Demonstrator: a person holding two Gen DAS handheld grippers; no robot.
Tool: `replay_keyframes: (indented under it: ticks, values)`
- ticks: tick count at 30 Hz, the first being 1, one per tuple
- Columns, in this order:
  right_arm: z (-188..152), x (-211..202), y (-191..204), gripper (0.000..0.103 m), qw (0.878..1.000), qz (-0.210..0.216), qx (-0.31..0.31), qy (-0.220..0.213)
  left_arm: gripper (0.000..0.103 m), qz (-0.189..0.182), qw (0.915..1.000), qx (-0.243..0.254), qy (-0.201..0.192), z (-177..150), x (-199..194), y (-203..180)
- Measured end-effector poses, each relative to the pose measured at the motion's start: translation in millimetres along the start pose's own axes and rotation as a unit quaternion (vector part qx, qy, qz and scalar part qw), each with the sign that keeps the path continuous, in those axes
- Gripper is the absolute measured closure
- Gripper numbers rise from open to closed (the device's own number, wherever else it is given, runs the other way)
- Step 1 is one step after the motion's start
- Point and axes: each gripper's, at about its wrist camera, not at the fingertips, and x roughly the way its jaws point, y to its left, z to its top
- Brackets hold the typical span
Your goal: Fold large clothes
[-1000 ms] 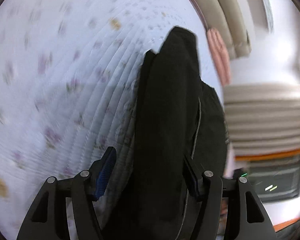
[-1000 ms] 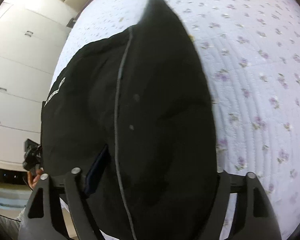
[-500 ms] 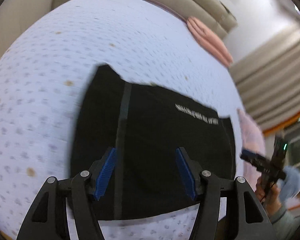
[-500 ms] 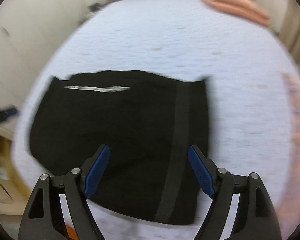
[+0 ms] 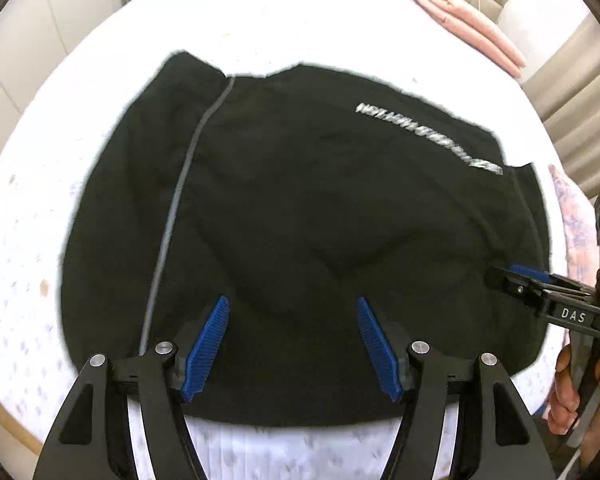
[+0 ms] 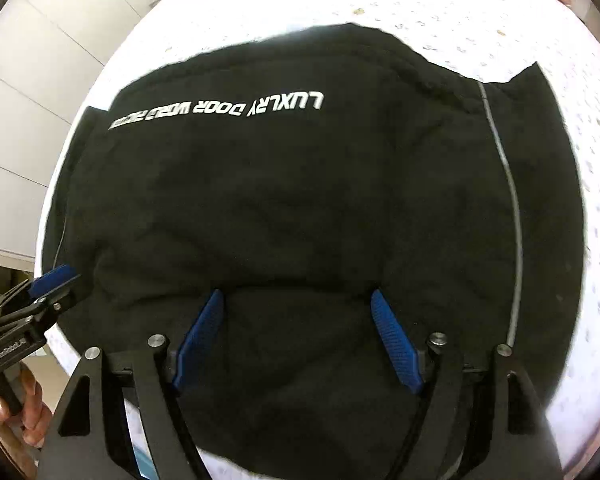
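Note:
A large black garment [image 5: 300, 220] with white lettering and a grey piping line lies spread flat on the white floral bedspread [image 5: 60, 160]. It also fills the right wrist view [image 6: 300, 208]. My left gripper [image 5: 292, 320] is open and empty above the garment's near edge. My right gripper [image 6: 298, 312] is open and empty above the garment's near part. The right gripper also shows at the right edge of the left wrist view [image 5: 520, 280]. The left gripper shows at the left edge of the right wrist view [image 6: 48, 288].
A pink folded blanket [image 5: 468, 28] lies at the bed's far right. White wardrobe doors [image 6: 28, 80] stand beyond the bed's left side. Beige curtains [image 5: 572, 80] hang at the right. Another pink patterned cloth [image 5: 572, 216] lies right of the garment.
A second ago both grippers held the black garment hanging up. They have since let go and opened, and the garment now lies flat on the bed.

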Motion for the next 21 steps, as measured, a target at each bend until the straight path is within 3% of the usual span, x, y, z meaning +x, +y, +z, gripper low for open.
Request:
replay_keyframes:
  ticks: [6,11,15,21]
  values:
    - [-31,-68,0,0.025,1.000,-0.002,0.001,-0.013,0.035,-0.006,0.9993,-0.007,-0.036,-29,-88,-19]
    - [-42,-136,-1,0.024,0.999,-0.003,0.039,-0.027,0.034,0.023,0.9976,0.022,-0.061,-35,-155,-52]
    - [-58,-207,-2,0.024,0.998,-0.022,0.041,-0.044,0.034,0.052,0.9921,0.033,-0.109,-32,-212,-72]
    - [-73,-296,44,0.020,0.994,-0.049,0.025,-0.095,0.034,0.068,0.9829,0.038,-0.167,-23,-285,-96]
